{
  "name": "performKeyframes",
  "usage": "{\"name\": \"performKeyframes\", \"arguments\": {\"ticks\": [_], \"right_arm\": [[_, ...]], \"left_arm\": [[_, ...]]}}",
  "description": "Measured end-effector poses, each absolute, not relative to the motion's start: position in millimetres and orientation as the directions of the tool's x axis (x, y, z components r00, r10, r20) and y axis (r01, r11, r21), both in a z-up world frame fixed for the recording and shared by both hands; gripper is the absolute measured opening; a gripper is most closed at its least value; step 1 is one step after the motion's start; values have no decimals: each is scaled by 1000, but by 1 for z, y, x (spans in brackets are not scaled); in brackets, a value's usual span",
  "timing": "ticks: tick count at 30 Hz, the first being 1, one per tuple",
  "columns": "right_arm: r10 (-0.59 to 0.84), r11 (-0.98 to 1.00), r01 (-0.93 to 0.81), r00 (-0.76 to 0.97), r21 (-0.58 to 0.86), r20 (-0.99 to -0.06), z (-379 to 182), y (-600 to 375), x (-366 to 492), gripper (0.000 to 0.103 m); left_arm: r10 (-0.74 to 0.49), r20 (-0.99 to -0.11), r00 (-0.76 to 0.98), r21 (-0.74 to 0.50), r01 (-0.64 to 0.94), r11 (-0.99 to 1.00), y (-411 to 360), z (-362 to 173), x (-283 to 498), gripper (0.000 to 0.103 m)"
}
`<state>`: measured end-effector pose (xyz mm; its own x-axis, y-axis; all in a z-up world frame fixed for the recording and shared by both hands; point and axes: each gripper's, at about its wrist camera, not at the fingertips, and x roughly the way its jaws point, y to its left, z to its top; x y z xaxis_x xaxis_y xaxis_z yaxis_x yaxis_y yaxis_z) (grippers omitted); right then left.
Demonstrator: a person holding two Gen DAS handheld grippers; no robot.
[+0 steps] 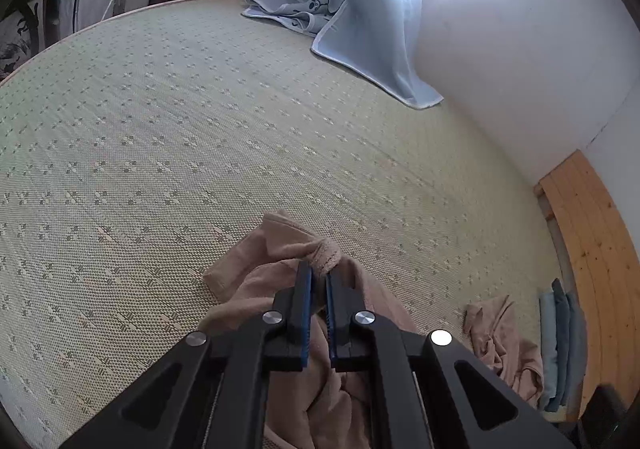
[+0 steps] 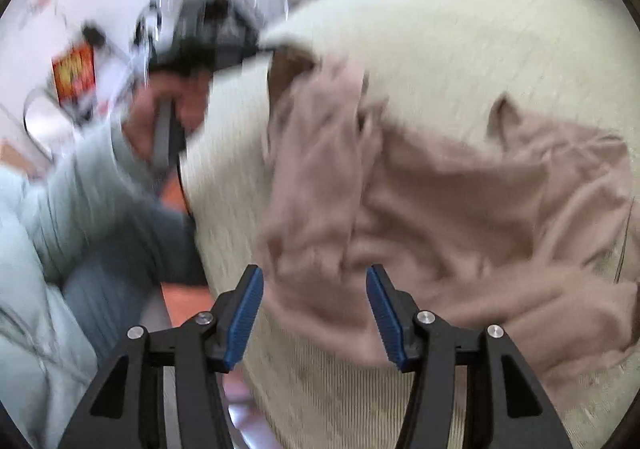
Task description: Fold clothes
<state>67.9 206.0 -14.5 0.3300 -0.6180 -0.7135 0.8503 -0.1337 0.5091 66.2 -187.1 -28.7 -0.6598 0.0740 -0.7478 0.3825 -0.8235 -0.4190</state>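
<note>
**Pinching a cuff: pink garment held up at one end, rest still crumpled**

Gripping is seen at the left hand-held gripper [image 1: 319,273]: its blue pads are closed on a bunched ribbed edge, prob. a cuff or hem, of the pink garment [image 1: 280,289], which is lifted a little off the woven mat [image 1: 200,137]. The rest of the cloth hangs down under the gripper & trails toward the lower right, where more pink cloth [image 1: 500,345] lies rumpled on the mat; whether that is the same piece can't be told from the left view. Just beside it, blue folded items [image 1: 560,341] are stacked at the mat's edge by the wooden boards [image 1: 592,249].

The right hand-held gripper [image 2: 315,313] is held wide open w/ nothing between its pads, hovering over the near part of the garment. The right view is heavily motion-blurred, so fine detail is lost. A person's sleeve [image 2: 72,189] shows at left.

Step in hand, as judged: the garment is being spread or straightened, not yet folded flat. Next move is likely to call for a second grip by the right gripper on a matching edge or corner, so the cloth can be pulled taut & laid flat. Which edge that is can't be settled through the blur
</note>
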Motion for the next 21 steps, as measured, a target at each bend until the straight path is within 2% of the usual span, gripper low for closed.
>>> {"name": "performKeyframes", "arguments": {"ticks": [1,4,11,21], "right_arm": [[-644,-127,819,362,560,-674,-17,203,63,62],[-649,-85,753,455,653,-609,-36,191,59,64],[-555,-173,738,474,652,-684,-89,171,61,64],[-560,-79,724,536,685,-631,-79,155,69,65]], "left_arm": [[74,-748,-660,-419,382,-824,-187,-29,66,5],[79,-747,-660,-426,384,-819,-188,-30,65,5],[95,-745,-661,-440,378,-815,-192,-32,63,5],[103,-740,-664,-455,383,-804,-208,-31,66,5]]}}
